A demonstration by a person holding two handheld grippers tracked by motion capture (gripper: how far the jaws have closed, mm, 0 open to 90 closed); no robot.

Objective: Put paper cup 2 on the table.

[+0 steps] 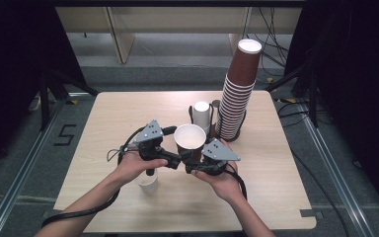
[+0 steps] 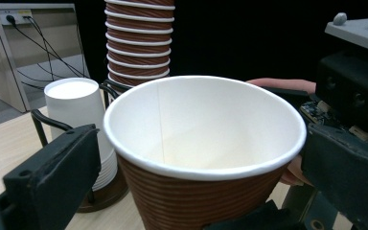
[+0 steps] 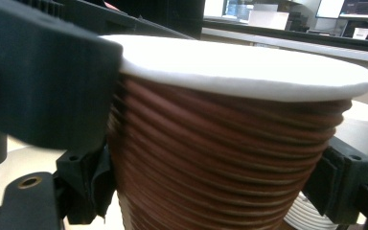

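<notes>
One brown cup sits at the centre of the high view, upright and off the table, between the two grippers; the right gripper comes in from lower right and has it at the lower wall, while the left gripper meets it from the left. Behind, toward upper right, rises the tall brown stack, with a short white stack in a wire holder just left of it, and a single small white cup stands below the left hand, lower left of centre. In the left gripper view, the cup's white mouth takes the middle of the frame, and this gripper's jaws stand wide apart on either side of it, not pressing it as far as I can tell. In the right gripper view, the ribbed wall spans the frame and the jaws are clamped on it from both sides. Judging by this, one cup is already separated from the stack and held aloft by the right gripper alone; setting it down, or pairing it with the white cup, is left.
</notes>
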